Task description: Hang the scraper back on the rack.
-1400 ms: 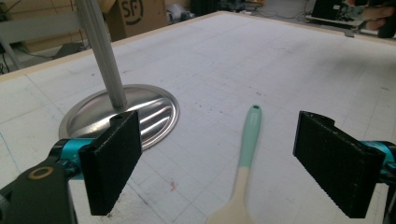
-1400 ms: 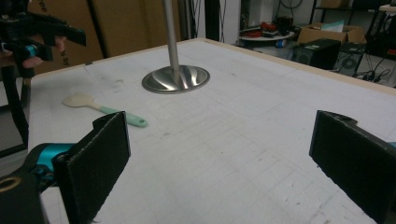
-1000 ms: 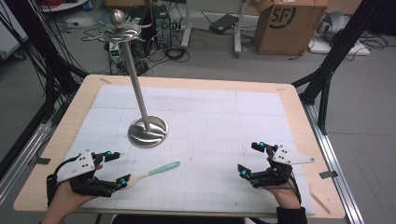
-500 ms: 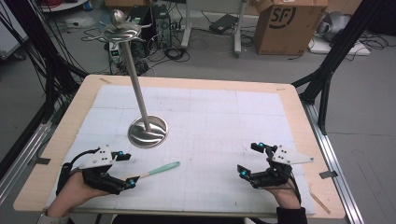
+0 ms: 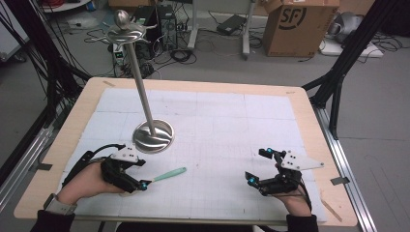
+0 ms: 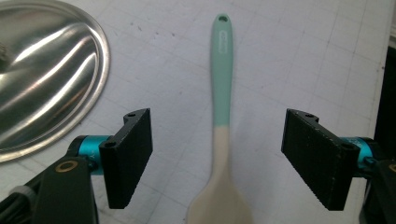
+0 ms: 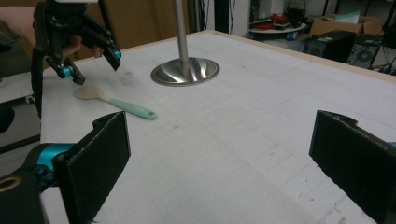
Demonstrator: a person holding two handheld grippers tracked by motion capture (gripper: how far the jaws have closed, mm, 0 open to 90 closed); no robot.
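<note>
The left tool [image 5: 134, 175] is hovering over the spatula [image 6: 221, 140] lying flat on the worktop [image 5: 309, 121] — jaws just closing, not touching it, at 7 o'clock from the steel stand [image 5: 153, 136]. The right tool [image 5: 258, 169] is gaping wide — empty.

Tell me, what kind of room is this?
Probably a lab or workshop: cables tangle on the floor, computers and a cardboard box stand behind the table, with a black frame around it.

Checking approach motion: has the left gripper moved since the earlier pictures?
Yes. The left gripper has shifted right, toward the stand base, over the spatula.
</note>
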